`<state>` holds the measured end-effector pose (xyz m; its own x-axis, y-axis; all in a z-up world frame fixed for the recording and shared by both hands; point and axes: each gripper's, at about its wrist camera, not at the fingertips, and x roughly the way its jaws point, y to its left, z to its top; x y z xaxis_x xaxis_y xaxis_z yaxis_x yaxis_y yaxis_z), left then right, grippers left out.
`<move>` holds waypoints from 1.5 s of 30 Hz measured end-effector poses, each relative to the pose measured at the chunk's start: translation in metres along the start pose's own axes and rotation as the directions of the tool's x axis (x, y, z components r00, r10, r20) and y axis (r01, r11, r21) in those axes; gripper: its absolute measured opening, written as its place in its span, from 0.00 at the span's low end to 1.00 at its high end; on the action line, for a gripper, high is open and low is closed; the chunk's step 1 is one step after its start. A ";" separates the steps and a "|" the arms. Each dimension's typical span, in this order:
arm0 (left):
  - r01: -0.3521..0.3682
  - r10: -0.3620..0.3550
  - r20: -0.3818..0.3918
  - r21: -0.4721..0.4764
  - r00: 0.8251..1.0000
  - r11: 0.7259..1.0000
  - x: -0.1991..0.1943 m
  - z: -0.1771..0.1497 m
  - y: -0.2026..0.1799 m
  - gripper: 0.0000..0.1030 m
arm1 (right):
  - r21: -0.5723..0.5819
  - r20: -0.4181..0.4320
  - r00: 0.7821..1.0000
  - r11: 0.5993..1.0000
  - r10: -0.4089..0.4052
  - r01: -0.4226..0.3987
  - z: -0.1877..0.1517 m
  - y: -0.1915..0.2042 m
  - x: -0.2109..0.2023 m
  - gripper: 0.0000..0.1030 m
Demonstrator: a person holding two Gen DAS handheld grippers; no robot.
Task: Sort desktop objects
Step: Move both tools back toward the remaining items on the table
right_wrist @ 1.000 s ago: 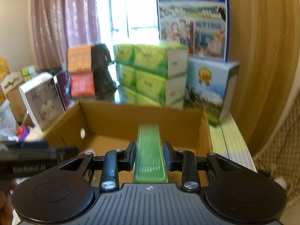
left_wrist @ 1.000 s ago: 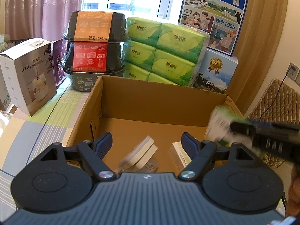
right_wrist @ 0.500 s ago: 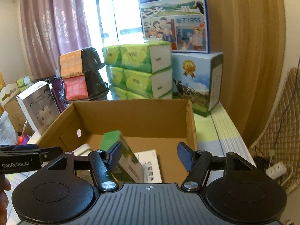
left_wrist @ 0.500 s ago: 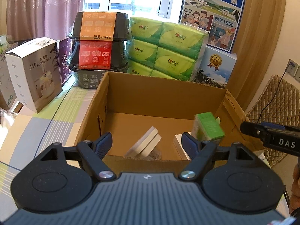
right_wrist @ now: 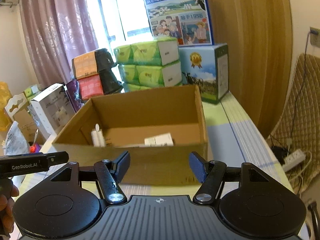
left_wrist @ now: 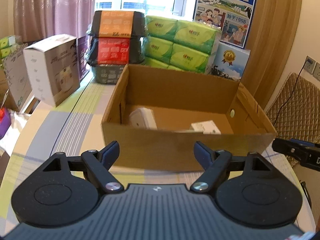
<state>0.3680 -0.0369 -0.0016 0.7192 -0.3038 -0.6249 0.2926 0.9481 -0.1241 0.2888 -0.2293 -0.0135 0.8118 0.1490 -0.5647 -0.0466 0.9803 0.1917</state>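
Behind the desk with its green and grey striped cover, you face a window hung with a mauve curtain. Along the back stand green tissue packs, stacked black food trays banded orange and red, a white appliance box, and a blue milk carton box under a milk poster. At your right are a wood-panelled wall and a quilted chair back.

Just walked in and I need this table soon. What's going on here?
A person is sorting desk items into the open cardboard box with two handheld grippers. Right now the left gripper and the right gripper are both open and empty, held in front of the box. Inside it lie a white rounded item and a small white carton.
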 end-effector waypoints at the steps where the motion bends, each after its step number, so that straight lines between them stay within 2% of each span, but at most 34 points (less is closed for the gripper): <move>1: 0.000 0.000 -0.005 -0.002 1.000 1.000 -0.003 -0.004 0.001 0.76 | 0.001 -0.005 1.000 1.000 0.001 -0.001 -0.005 0.000 -0.004 0.62; 13: -0.014 0.014 -0.044 -0.003 0.999 1.000 -0.043 -0.053 0.009 0.77 | 0.095 -0.046 0.999 0.995 0.015 -0.010 -0.068 -0.001 -0.052 0.71; 17: -0.003 0.002 -0.055 -0.008 0.998 1.000 -0.054 -0.064 0.014 0.79 | 0.075 -0.066 0.997 0.997 0.033 -0.028 -0.091 0.004 -0.062 0.72; 20: 0.006 -0.005 -0.063 0.016 0.998 1.000 -0.061 -0.073 0.015 0.80 | -0.003 -0.027 0.997 0.998 0.066 -0.066 -0.094 0.013 -0.073 0.74; 24: 0.022 -0.017 -0.085 0.056 0.996 0.998 -0.065 -0.088 0.019 0.82 | -0.070 -0.051 0.996 0.994 0.078 -0.082 -0.111 0.014 -0.076 0.76; 27: 0.025 -0.020 -0.110 0.044 0.994 0.999 -0.065 -0.095 0.026 0.82 | -0.109 -0.053 0.995 0.990 0.087 -0.093 -0.124 0.017 -0.078 0.77; 34: 0.044 -0.041 -0.120 0.025 0.992 0.999 -0.057 -0.094 0.023 0.83 | -0.084 -0.115 0.989 0.991 0.096 -0.106 -0.138 0.017 -0.062 0.77; 45: 0.027 -0.023 -0.147 0.023 0.989 0.999 -0.043 -0.098 0.018 0.84 | -0.155 -0.194 0.977 0.981 0.087 -0.118 -0.158 0.037 -0.045 0.77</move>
<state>0.2811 0.0027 -0.0528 0.6116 -0.3086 -0.7285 0.3260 0.9373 -0.1233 0.1587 -0.1795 -0.1074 0.6760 0.2558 -0.6911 -0.2319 0.9640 0.1300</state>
